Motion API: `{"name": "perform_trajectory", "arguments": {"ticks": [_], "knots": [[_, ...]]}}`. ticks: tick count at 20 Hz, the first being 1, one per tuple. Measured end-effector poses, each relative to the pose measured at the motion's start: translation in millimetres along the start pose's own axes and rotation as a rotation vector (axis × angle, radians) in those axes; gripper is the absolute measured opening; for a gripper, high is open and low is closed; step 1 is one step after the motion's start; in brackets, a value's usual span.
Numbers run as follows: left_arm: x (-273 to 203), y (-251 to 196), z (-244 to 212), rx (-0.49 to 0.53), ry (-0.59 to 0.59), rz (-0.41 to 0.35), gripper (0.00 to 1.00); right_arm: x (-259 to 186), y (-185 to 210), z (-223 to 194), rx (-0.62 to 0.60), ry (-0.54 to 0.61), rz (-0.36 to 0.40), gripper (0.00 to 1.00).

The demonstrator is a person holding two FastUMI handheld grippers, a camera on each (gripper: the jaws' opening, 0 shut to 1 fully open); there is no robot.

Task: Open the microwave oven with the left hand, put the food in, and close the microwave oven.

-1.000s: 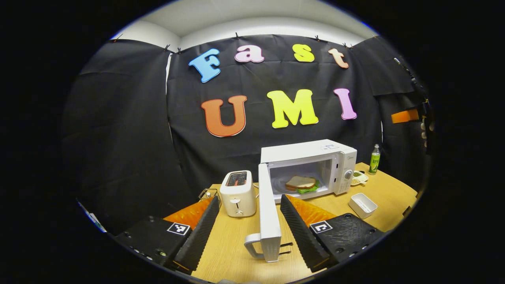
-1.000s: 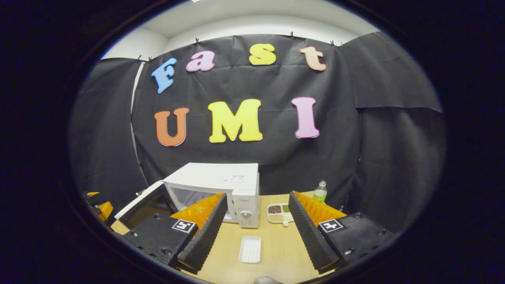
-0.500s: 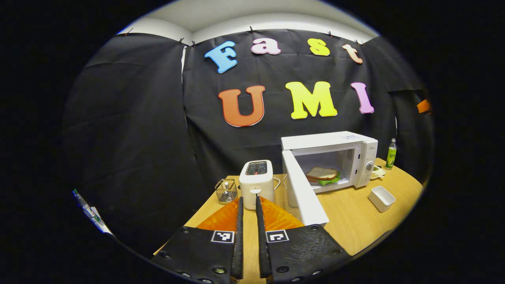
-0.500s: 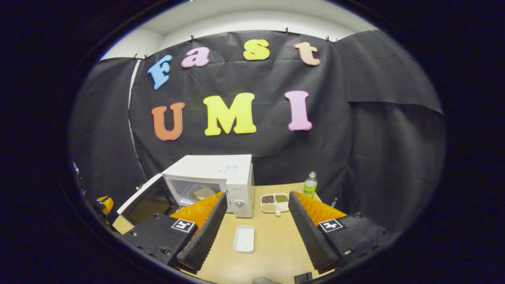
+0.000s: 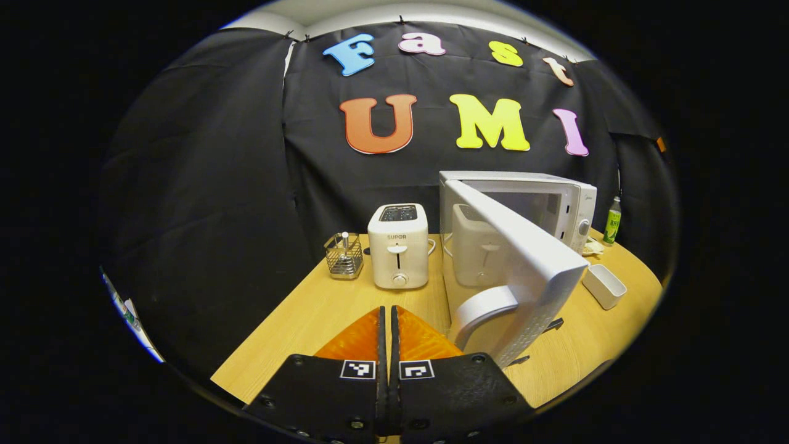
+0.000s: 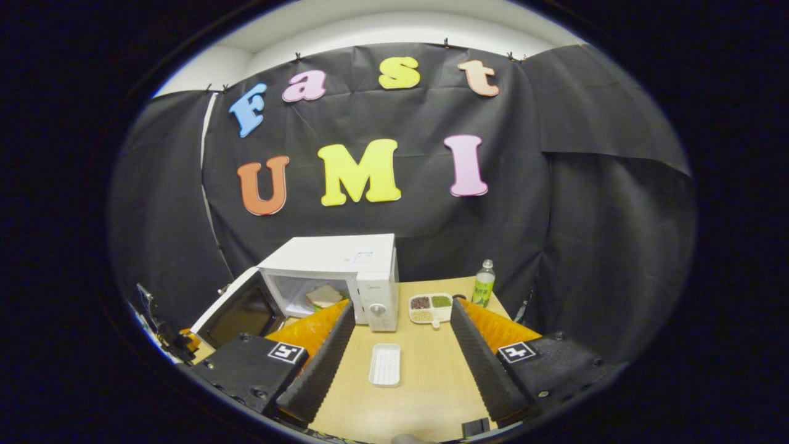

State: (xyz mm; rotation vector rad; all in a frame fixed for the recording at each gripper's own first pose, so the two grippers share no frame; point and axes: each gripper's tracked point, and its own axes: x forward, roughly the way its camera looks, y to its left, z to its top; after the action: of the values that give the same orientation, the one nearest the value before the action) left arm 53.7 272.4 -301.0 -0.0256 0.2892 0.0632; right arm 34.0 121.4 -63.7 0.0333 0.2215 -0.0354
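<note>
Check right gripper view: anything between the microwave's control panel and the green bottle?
Yes. In the right gripper view a white divided dish holding small heaps of dry food sits on the table between the microwave and the green bottle.

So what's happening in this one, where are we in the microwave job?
The sandwich already sits inside the microwave, whose door stands partly open. The left tongs are shut on nothing, just to the left of the door's handle and not gripping it. The right tongs hang open above the table, holding nothing, with the emptied white tray between them. Closing the door is what's left.
</note>
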Motion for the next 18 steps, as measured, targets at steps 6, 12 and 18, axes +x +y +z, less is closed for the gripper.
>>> {"name": "perform_trajectory", "arguments": {"ticks": [6, 12, 18], "knots": [[-3, -25, -1, 0.016, -0.005, -0.047, 0.0, 4, -4, 3, -0.006, 0.001, 0.008, 0.99], [-5, -67, 0, 0.05, -0.012, -0.115, 0.0, 3, -10, -1, -0.009, 0.004, 0.018, 0.99], [-14, -121, 8, 0.081, -0.026, -0.21, 0.0, 2, -19, -1, -0.005, 0.0, 0.025, 0.99]]}}
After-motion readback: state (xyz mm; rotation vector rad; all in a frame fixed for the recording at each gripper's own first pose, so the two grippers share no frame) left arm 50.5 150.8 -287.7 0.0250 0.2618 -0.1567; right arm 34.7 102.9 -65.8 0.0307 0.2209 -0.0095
